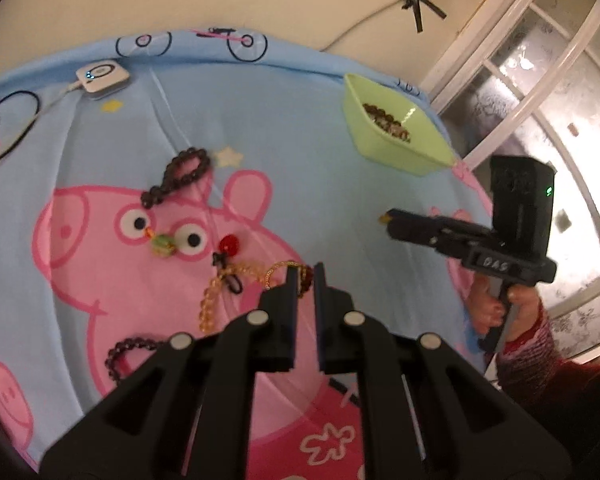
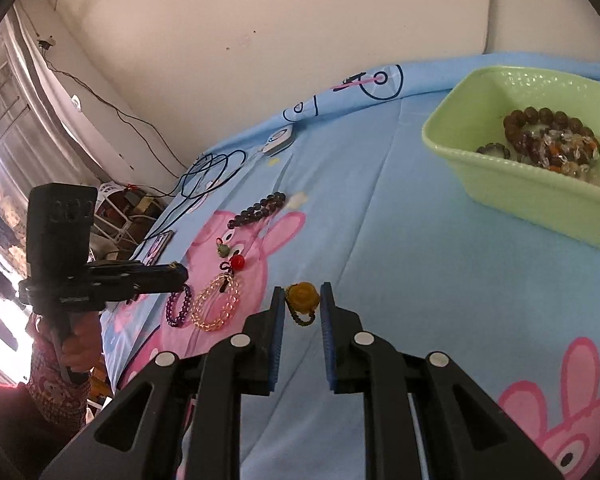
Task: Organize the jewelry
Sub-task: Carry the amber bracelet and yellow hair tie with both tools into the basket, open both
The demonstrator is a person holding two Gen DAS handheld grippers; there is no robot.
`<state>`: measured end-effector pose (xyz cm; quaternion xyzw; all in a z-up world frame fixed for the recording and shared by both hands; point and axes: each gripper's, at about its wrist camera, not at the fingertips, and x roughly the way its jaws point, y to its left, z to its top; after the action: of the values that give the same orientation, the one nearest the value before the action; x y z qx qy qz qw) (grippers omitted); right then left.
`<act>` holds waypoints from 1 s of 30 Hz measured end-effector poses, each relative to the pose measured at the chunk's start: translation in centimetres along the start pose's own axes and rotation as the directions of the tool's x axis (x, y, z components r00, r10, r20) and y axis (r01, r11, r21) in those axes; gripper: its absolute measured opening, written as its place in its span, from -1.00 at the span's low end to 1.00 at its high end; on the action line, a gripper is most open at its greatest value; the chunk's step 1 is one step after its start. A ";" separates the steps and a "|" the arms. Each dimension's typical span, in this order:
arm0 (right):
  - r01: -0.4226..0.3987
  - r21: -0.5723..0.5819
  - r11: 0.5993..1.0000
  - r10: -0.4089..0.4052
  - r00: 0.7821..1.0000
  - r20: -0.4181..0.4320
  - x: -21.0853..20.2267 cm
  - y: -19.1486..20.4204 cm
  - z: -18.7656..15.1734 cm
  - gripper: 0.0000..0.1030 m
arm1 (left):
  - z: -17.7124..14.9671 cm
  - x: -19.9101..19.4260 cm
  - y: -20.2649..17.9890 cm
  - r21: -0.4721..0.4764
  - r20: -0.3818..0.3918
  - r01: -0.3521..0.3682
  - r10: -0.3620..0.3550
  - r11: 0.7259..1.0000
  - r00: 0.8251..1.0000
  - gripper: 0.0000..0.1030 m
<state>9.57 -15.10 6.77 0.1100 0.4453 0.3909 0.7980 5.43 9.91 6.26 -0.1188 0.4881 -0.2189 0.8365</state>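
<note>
Carrying the round amber pendant on its dark beaded cord (image 2: 302, 299) between my right gripper (image 2: 302, 298)'s narrowly parted blue-padded jaws, I fear the smooth, hard stone could slip before reaching the glossy pale-green plastic tub (image 2: 540, 196) far right. My left gripper (image 1: 305, 278), jaws nearly closed around a thin gold chain with dark beads (image 1: 296, 276), might drag the tangled translucent yellow bead bracelet (image 1: 212, 304) across the soft blue cartoon-pig sheet (image 1: 300, 140).

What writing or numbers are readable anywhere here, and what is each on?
"DAS", roughly, blurred: white label on the right gripper, which grips an amber pendant.
"3C2", uncertain: raised characters on the black box atop the left gripper.
Small print on the left gripper's side: too small to read.
No other readable text.
</note>
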 end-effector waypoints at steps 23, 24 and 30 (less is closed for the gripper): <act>0.319 0.062 0.946 -0.324 0.924 0.203 -8.8 -6.6 7.2 -0.22 | 14.6 10.2 -10.0 0.090 -0.100 0.161 -0.152 0.983 0.983 -0.32; 0.350 0.077 0.934 -0.358 0.912 0.201 -8.8 -7.1 7.4 -0.22 | 15.3 12.0 -10.5 0.084 -0.117 0.129 -0.118 0.988 0.986 -0.29; 0.278 0.115 0.954 -0.299 0.913 0.276 -11.2 -6.7 6.2 -0.22 | 16.6 13.8 -10.1 0.013 -0.140 0.115 -0.112 0.993 0.984 -0.29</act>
<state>14.70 -26.63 13.86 0.1284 0.3488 0.2318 0.8989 23.24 -5.83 8.06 -0.1219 0.5351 -0.2793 0.7879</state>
